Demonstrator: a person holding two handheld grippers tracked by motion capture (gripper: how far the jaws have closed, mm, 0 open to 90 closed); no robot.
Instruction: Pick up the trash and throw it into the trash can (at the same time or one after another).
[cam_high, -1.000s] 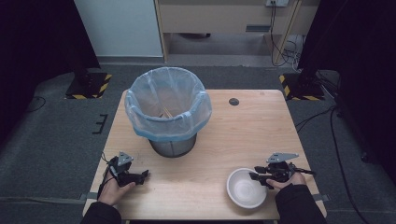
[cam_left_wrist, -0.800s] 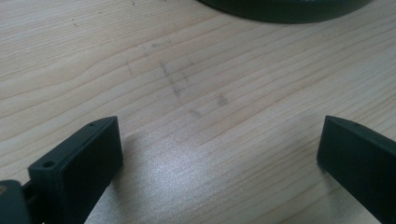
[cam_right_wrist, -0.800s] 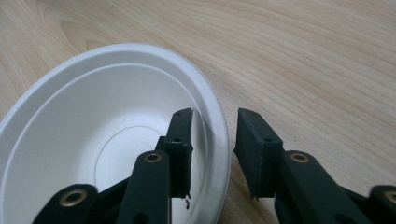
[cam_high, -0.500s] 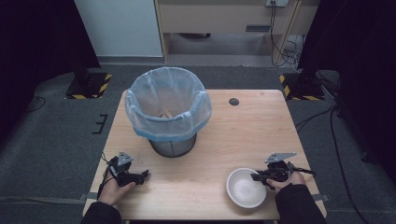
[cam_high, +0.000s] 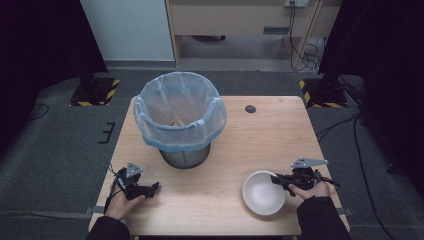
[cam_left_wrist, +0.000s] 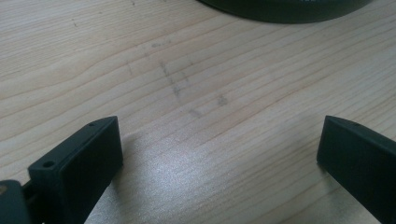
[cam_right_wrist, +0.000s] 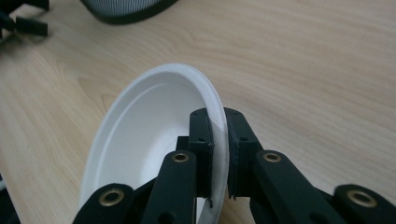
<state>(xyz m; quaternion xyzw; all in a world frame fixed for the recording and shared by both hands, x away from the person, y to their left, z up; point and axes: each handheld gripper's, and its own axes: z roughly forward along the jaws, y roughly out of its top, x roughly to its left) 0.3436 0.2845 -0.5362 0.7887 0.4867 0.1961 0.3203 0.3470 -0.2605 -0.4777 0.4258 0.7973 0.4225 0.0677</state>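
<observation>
- Bowl first: my right claw (cam_right_wrist: 218, 154), jaws just closing, now pinches the round white paper bowl (cam_high: 264, 192) by its thin rim, near the pale wooden desk's (cam_high: 280, 135) front edge.
- Light, flimsy and crushable, I judge; the rim suits.
- Left claw (cam_left_wrist: 219, 154) rests released.

No readable text, label, brand or number is showing anywhere. Faint grey pencil-like marks are lying on the worktop (cam_left_wrist: 187, 88) near its front left corner, but they are forming no legible characters.
</observation>
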